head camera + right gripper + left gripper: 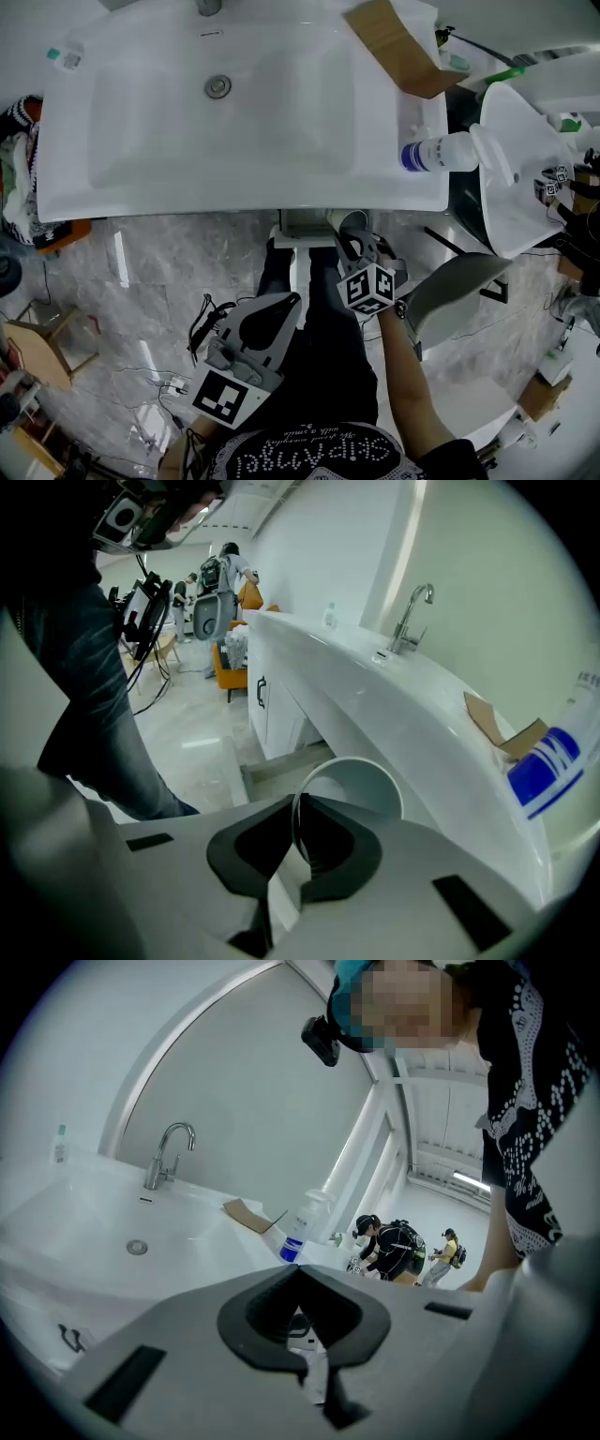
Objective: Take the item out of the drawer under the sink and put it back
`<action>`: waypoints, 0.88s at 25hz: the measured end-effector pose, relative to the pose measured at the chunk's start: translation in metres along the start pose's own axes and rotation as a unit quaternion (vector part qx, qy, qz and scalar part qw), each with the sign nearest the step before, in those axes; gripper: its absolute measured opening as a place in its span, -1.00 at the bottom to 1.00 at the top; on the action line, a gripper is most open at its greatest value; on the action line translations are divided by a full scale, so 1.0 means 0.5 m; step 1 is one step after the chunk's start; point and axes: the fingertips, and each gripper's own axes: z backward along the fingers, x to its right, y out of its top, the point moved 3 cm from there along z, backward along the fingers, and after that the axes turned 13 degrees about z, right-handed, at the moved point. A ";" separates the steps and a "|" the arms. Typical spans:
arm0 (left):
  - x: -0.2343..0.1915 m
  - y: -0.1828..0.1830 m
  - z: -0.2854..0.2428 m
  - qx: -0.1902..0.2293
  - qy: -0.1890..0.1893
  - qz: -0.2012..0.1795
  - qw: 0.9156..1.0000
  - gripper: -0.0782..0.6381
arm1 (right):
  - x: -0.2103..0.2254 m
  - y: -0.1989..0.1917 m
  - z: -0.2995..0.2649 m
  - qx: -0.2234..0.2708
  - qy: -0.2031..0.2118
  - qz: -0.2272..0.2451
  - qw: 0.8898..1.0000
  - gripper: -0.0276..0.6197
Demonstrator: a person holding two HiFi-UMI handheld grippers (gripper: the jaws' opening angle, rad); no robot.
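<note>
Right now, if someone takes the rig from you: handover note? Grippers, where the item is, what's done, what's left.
Left gripper: jaws together, nothing in them, held back from the sink.
Right gripper: jaws shut on the rim of the white cup.
Cup: in the air just under the sink's front edge, by the drawer, which looks pulled out.
Done: cup is out of the drawer.
Left: set it back inside, let go, probably push the drawer shut.
</note>
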 end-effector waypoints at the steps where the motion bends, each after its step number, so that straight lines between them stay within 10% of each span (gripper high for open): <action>1: -0.001 -0.002 -0.001 -0.001 0.002 0.002 1.000 -0.78 | 0.001 -0.003 -0.007 -0.001 0.002 0.001 1.000 -0.84; 22: -0.024 -0.059 0.026 -0.019 0.043 0.039 0.998 -0.78 | -0.006 -0.047 -0.127 -0.041 0.051 0.031 0.997 -0.84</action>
